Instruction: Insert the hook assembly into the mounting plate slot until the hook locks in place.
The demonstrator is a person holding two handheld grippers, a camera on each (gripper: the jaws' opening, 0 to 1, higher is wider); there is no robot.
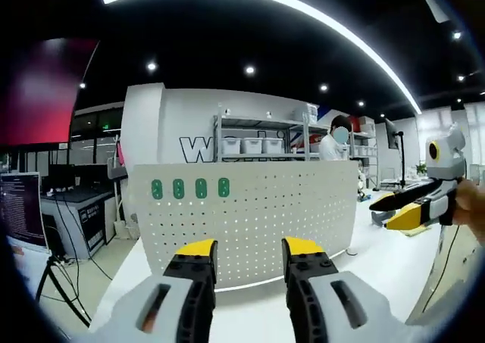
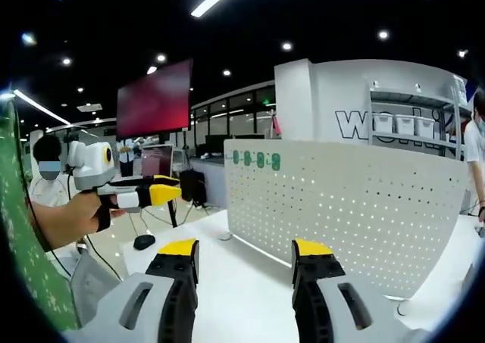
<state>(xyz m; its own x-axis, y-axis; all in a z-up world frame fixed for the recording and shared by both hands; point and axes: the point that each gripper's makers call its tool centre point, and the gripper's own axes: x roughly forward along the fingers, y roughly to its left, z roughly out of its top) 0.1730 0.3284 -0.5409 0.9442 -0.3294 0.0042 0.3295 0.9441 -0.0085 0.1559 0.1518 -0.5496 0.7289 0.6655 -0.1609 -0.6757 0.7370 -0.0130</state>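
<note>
— Four green hooks [image 1: 189, 188], is that right?
— Yes, four small green pieces in a row, high on the left part of the white pegboard [image 1: 250, 222]. In the right gripper view the same hooks [image 2: 256, 160] sit at the near upper corner of the pegboard [image 2: 341, 214]. Whether they are locked in a slot I cannot tell; they are too small.
— And the pegboard itself?
— It stands upright on the white worktop [image 1: 250, 305], curved by the lens, with light showing through its holes.
— How are the grippers?
— The left gripper [image 1: 248, 254] has its yellow-tipped jaws well apart and holds nothing; it is over the worktop, short of the pegboard. The right gripper [image 2: 245, 254] is likewise wide open and empty, above the worktop [image 2: 227, 282].
— Do they see each other?
— Yes. The right gripper comes into the left gripper view at the right edge, held in a hand [image 1: 471, 207], its jaws parted a little with nothing between them. The left gripper shows in the right gripper view at the left, also held in a hand [image 2: 76, 216], up in the air.
— Anything behind?
— Shelving with white bins [image 1: 261, 142], a red screen [image 2: 155, 99], and a person [image 1: 333, 138] standing by the shelving.
</note>
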